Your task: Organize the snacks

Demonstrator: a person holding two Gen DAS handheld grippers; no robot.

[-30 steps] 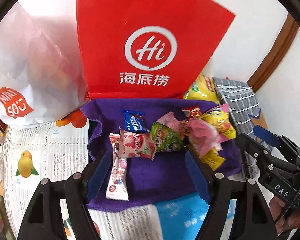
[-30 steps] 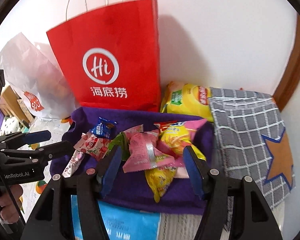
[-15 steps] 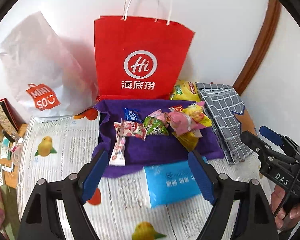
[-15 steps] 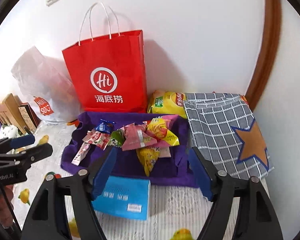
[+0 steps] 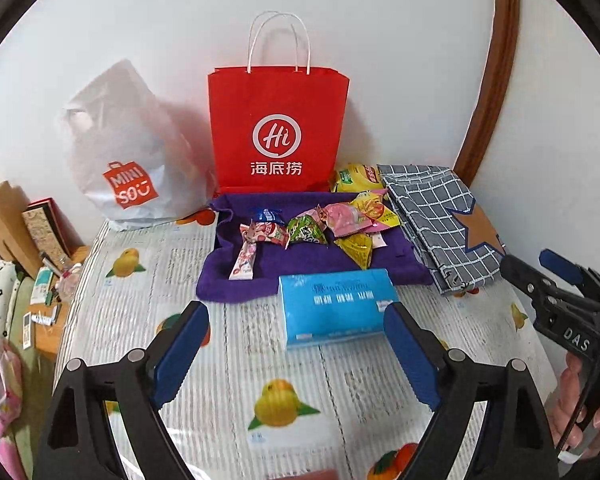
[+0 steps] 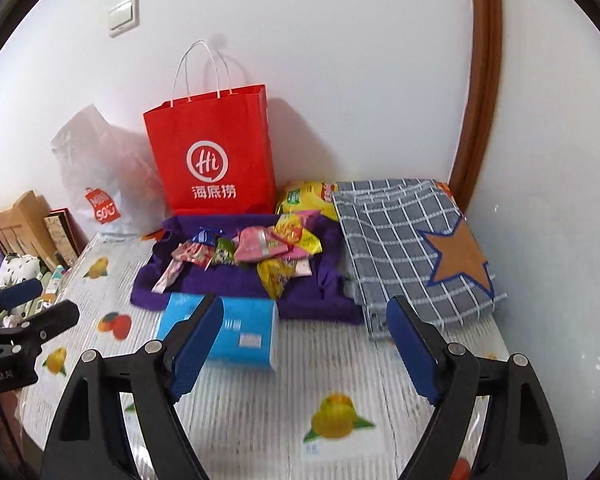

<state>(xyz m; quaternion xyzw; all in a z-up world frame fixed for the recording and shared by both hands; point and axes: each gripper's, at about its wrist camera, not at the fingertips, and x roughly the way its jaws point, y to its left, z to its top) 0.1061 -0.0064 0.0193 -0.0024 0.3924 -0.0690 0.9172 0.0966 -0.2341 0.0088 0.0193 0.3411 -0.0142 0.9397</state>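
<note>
Plainly, left wrist view first. Left gripper hangs wide and empty over the fruit-print table; its jaws have just been opening, nothing between them. Snacks lie ahead and well apart, a loose row on the purple cloth, the row's long axis running crosswise to the fingers. Nearest of them: a slim pink stick pack, ahead and a little to the left, its length running roughly along the pointing line, top end tilted right. A blue box sits between fingers and cloth, just ahead, long side crosswise. Red bag stands upright behind the cloth, mouth up. Yellow chip bag lies at its right foot, half behind a checked cloth. Right gripper shows at the right edge, a hand on its handle.

Right wrist view. Right gripper also wide and empty, jaws just been opening. Snacks lie ahead and to the left, well apart; a yellow pack at the cloth's near edge points roughly toward the fingers. Blue box lies just behind the left finger.

Judgement: neither hand is clearly nearer; left suits the stick pack, right the yellow pack.
</note>
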